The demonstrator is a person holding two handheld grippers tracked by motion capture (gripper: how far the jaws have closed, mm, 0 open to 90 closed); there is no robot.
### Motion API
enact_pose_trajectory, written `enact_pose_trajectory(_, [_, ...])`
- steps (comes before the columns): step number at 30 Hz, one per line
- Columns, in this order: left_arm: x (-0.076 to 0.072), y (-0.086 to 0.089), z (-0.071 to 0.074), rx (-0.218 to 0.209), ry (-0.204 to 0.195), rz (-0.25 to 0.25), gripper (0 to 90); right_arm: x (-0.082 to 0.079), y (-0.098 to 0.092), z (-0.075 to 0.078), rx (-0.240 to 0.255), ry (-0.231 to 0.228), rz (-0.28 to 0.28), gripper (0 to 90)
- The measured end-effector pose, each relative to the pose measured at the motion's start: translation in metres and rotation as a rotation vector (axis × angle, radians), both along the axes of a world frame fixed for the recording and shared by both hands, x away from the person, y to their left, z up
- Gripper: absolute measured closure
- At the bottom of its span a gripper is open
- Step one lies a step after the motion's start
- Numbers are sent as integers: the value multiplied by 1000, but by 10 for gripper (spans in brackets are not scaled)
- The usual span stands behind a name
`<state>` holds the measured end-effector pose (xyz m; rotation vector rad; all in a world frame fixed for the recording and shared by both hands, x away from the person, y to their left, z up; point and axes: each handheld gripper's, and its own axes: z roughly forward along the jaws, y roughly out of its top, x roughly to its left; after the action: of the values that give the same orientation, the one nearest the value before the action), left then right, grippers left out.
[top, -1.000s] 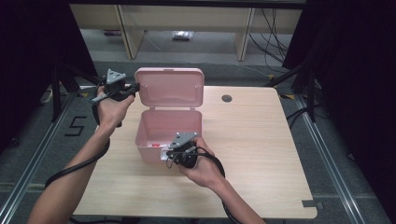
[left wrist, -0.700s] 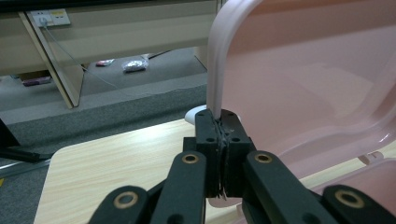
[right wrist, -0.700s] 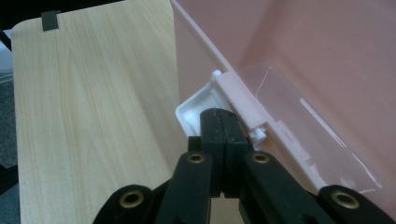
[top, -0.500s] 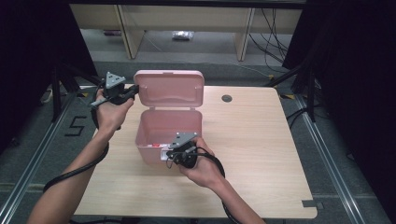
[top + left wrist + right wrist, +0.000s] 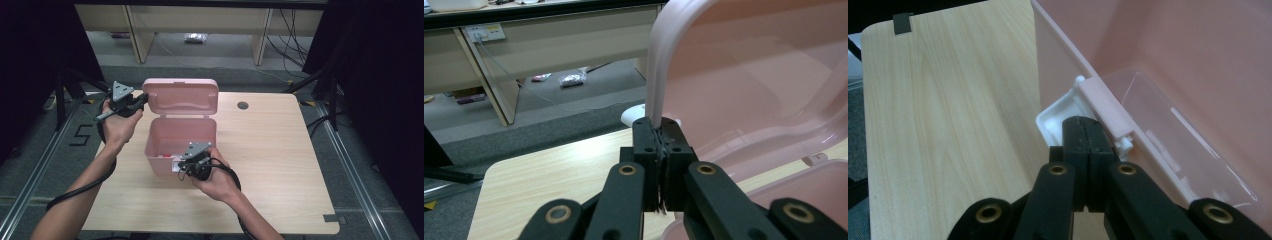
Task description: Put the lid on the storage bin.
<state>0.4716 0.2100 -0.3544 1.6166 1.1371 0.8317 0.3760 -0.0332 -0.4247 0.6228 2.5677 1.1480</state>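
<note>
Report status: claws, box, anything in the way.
Left claw shut on pink lid edge, lid upright. Right claw shut at white latch, front of pink box. Nothing blocking.

My high view looks forward and down over the worktop (image 5: 280, 165). My two tool views sit very near the pink box (image 5: 170, 135), which all three share.

The table (image 5: 280, 165) is evenly lit from overhead, with dark surroundings left and right. Soft shadows are cast. Slight blur is seen on the far background in the gripper views.
</note>
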Motion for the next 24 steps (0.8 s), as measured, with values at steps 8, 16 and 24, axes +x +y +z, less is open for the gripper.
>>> enact_pose_trajectory(8, [-6,-1,-3,10,-18,5,880,-1,0,1,-1,9,1,900])
enact_pose_trajectory(16, [-10,-2,-5,15,-28,11,879,-2,-1,2,-5,3,2,900])
enact_pose_trajectory(24, [-13,-3,-6,25,-37,15,879,-9,-7,12,58,-8,17,900])
